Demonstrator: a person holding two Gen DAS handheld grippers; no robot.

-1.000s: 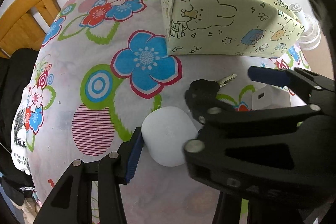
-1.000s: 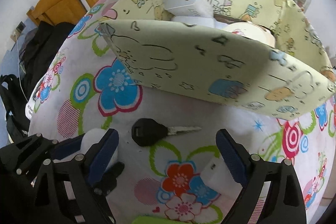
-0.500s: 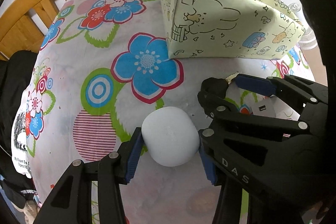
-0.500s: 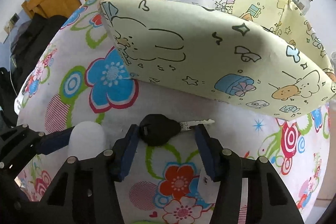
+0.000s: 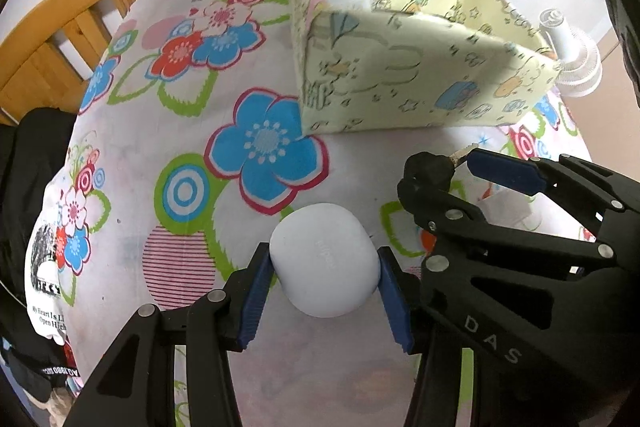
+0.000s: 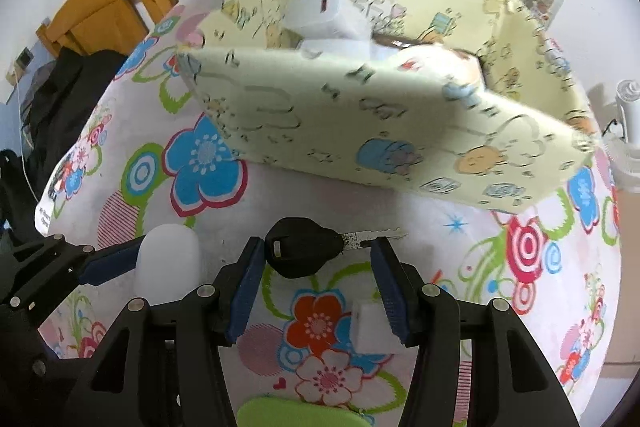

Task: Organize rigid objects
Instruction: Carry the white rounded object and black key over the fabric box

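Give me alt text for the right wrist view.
The right gripper grips a black key over a floral tablecloth. Behind it stands a yellow fabric box; at left, the left gripper holds a white case.

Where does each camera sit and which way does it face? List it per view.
Left wrist: on the left gripper, aimed steeply down at the white case it clamps; right gripper shows at right.
Right wrist: on the right gripper, aimed steeply down at the key it grips; left gripper shows lower left.
Shared: white case, key, patterned box, floral cloth.
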